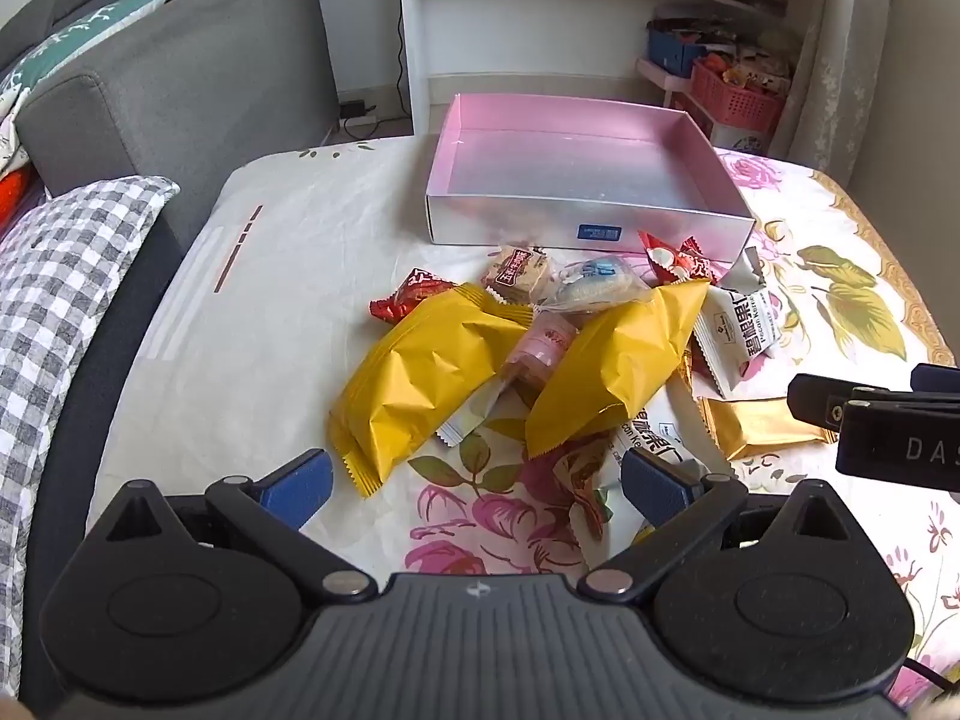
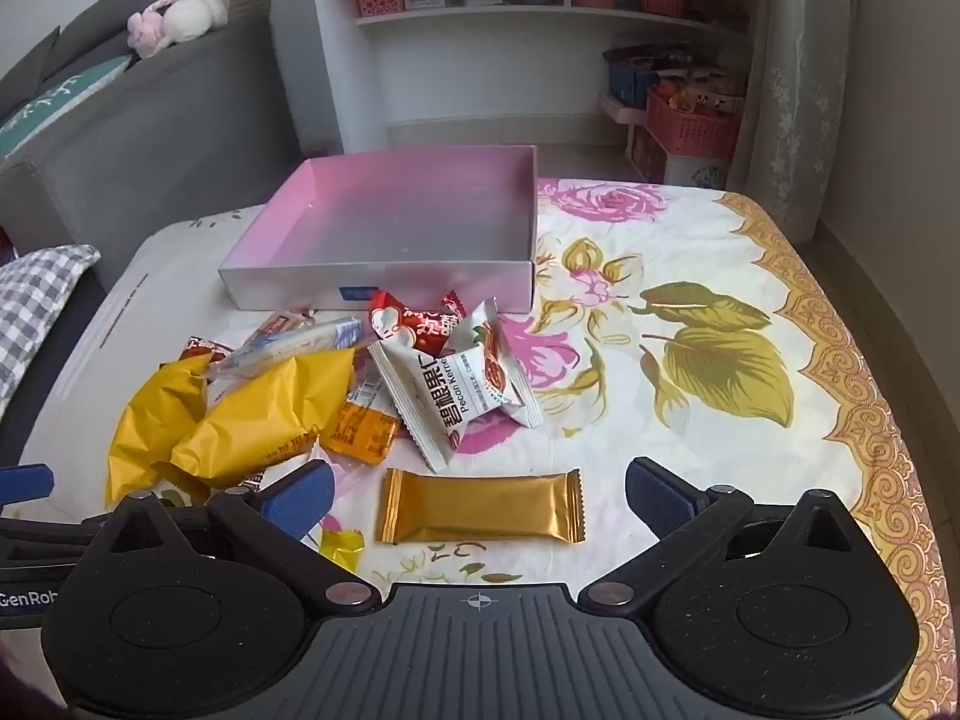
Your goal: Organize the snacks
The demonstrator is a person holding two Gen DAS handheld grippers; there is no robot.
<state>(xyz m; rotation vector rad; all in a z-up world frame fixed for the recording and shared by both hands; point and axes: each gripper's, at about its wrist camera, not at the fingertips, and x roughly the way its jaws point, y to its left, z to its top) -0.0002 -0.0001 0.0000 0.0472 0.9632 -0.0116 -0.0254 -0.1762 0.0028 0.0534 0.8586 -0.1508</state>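
Both the left gripper [image 1: 477, 483] and right gripper [image 2: 480, 495] tilt downward over the snacks [image 1: 516, 354], fingers wide apart, empty.

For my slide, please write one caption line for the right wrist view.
Open right gripper above a gold bar packet, snack pile beyond, empty pink-lined box behind.

Both wrist cameras look steeply down and forward toward 12 o'clock from close above the floral cloth [image 2: 690, 276], the left one further left, sharing the snack pile [image 1: 516, 354] and pink box [image 1: 576, 138].
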